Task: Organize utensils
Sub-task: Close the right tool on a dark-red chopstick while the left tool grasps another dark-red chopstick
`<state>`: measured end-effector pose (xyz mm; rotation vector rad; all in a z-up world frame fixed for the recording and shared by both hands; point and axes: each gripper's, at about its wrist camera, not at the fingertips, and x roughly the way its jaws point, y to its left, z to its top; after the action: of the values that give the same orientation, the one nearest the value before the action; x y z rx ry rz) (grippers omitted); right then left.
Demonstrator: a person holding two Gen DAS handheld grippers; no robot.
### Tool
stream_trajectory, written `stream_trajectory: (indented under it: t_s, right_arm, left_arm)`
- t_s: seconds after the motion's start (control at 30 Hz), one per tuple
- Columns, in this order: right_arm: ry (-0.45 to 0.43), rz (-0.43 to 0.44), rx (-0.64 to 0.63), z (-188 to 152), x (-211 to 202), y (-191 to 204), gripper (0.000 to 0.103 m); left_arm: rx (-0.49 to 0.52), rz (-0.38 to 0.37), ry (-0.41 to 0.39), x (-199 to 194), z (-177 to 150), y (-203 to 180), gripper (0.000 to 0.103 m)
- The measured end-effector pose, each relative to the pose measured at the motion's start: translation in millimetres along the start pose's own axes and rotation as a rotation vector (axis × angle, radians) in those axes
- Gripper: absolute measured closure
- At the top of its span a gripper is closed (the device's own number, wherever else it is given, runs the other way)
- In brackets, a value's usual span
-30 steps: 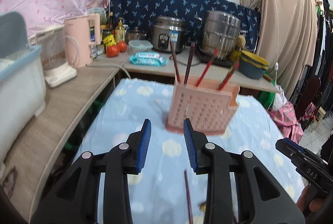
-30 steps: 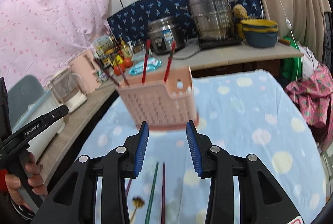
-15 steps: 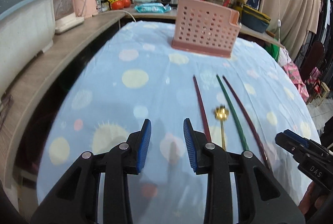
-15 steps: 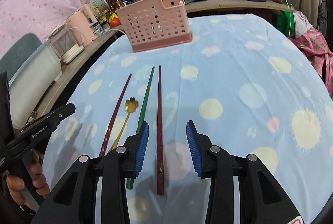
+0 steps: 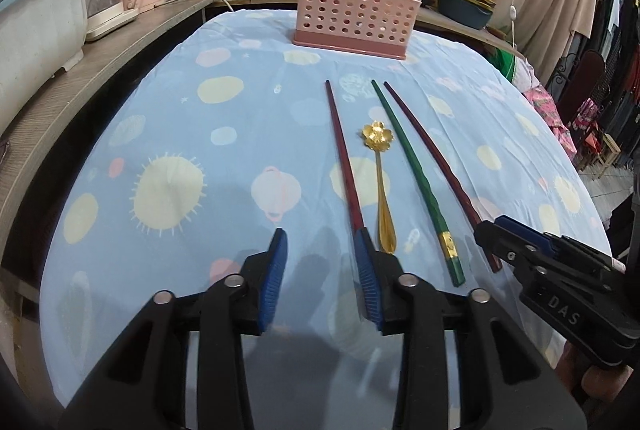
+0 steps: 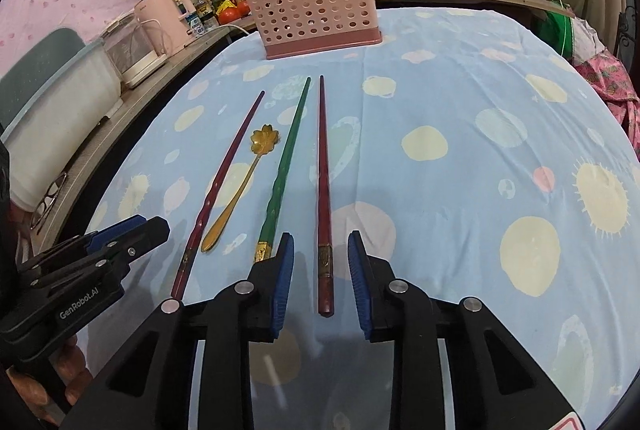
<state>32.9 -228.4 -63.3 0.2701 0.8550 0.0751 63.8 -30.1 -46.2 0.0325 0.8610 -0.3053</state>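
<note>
My right gripper straddles the butt of a dark red chopstick; its jaws are closing, pads on either side of the stick but not yet pressing it. My left gripper is opening over bare tablecloth, nothing between its pads, with its right pad just beside the butt of the leftmost red chopstick.

I judge this the pick-up step. Next I need to close the right pads squarely on the thick end, lift it clear of the cloth, and carry it to the pink perforated utensil basket. The left gripper must shift sideways to centre on its own stick.

Just beyond my right gripper, toward the basket, a green chopstick lies to the left of my stick, then a gold flower-bowl spoon. The basket stands at the table's far end, already holding upright chopsticks.

Writing: "GenRobot.AI" on the left gripper's body, "DAS" on the right's. The bottles beside the pink kettle carry labels too small to read.
</note>
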Motion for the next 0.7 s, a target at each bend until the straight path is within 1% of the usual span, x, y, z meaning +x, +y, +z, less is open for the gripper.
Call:
stream_trajectory:
  t_s: [0.07,0.13,0.33,0.43,0.7]
  right_arm:
    - [0.008,-0.002,-0.001,-2,2,0,0.082]
    - [0.015,-0.007,0.0,-4,4,-1,0.087]
    - [0.013,-0.022,-0.008,-7,4,-2,0.092]
    - [0.013,-0.023,-0.005,-8,4,-3,0.094]
    - [0.012,-0.028,-0.007,-8,4,-3,0.095]
  left_arm:
    - [0.004,0.001,-0.003,-1,-1,-2,0.058]
    - [0.009,-0.003,-0.001,-2,-3,-4,0.058]
    - [0.022,-0.019,0.016,1,-7,-10,0.058]
    - [0.03,-0.022,0.024,3,-9,-14,0.058]
    - [0.026,-0.018,0.052,13,-13,-13,0.059]
